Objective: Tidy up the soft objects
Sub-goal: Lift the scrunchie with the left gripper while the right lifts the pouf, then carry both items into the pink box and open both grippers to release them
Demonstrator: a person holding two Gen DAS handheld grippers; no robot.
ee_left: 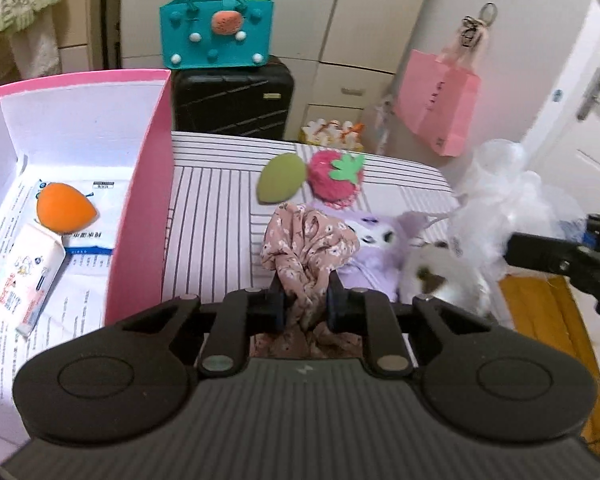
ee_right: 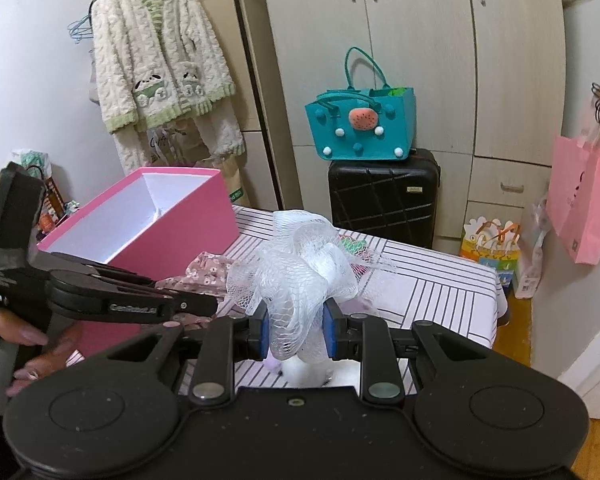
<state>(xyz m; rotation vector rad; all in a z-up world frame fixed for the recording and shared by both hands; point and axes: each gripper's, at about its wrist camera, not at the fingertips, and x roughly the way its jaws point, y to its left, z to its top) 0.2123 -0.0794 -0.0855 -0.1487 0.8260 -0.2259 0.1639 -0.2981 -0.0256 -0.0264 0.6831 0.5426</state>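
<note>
- Between the blue pads of the left gripper [ee_left: 304, 300] a floral cloth [ee_left: 308, 244] is pinched tight, its bunched folds rising above the jaws and a tail of fabric hanging below them
- At the right gripper [ee_right: 296, 330] a white mesh bath puff [ee_right: 300, 260] is clamped between the blue pads, most of its netting billowing loose above the fingers
- Both grips are judged firm enough for carrying, but only a small part of each soft thing is caught, so a slow, smooth carry is advised rather than a swing
- Just left of the floral cloth, the pink box [ee_left: 140, 200] stands open on the striped table [ee_left: 216, 208], and it is taken to be the goal; an orange sponge [ee_left: 66, 210] and some packets are already seen inside it
- The cloth should be lifted until its hanging tail clears the box wall, then carried over the white interior before the jaws are opened
- The puff is best brought in second, so that the two grippers are not crowded over the one opening; in the right wrist view the left gripper is seen close beside the puff
- Care is needed that the netting is not snagged on a finger at release
- Left on the table are a purple plush toy [ee_left: 376, 240], a green sponge [ee_left: 280, 180] and a strawberry pom-pom [ee_left: 336, 178], lying near one another and judged still to be sorted
</note>
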